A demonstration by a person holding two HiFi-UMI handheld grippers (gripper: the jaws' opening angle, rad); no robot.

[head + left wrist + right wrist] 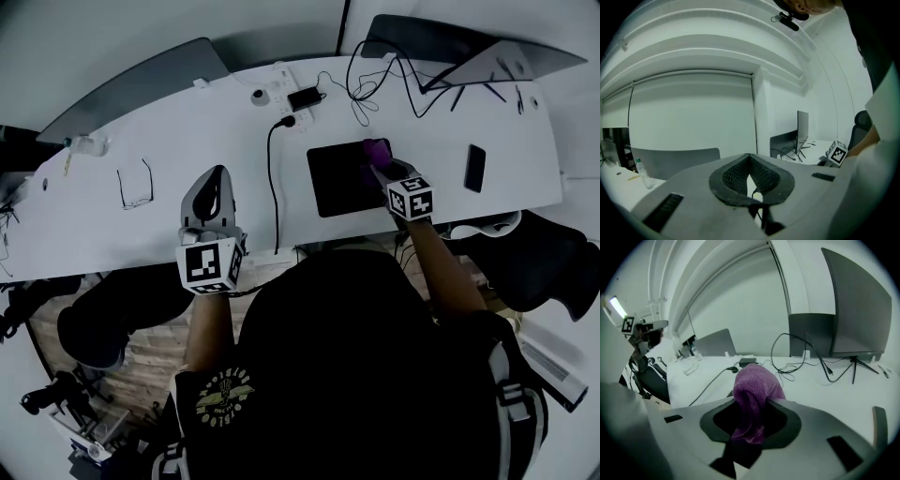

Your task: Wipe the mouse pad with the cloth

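Note:
A black mouse pad (342,178) lies on the white desk (169,141) in the head view. My right gripper (379,161) is over the pad's right part, shut on a purple cloth (376,149). In the right gripper view the cloth (752,399) is bunched between the jaws and hangs down in front of them. My left gripper (212,192) rests over the desk's near edge, left of the pad, its jaws closed with nothing between them (749,177).
A black cable (273,178) runs down the desk just left of the pad. Glasses (136,185) lie at the left, a phone (475,168) at the right. A charger and tangled cables (361,89) sit at the back, near a monitor (860,324).

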